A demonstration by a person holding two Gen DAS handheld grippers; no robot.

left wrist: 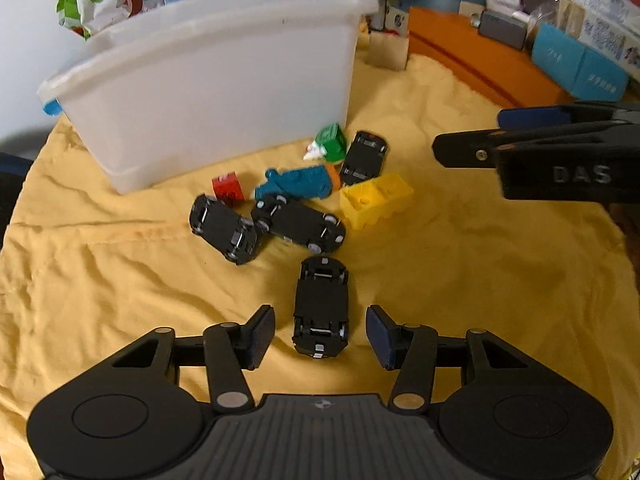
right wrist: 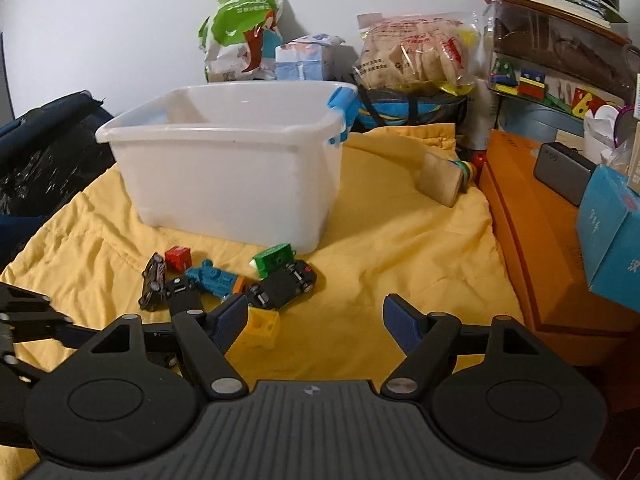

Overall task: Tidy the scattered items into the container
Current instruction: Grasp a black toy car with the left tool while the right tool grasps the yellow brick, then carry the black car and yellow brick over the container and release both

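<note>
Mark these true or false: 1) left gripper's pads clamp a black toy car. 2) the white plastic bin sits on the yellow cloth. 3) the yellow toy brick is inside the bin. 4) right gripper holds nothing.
1) False: the left gripper straddles the upturned black toy car, its pads still clear of it.
2) True: the white plastic bin stands on the yellow cloth.
3) False: the yellow toy brick lies on the cloth.
4) True: the right gripper is open and empty.
</note>
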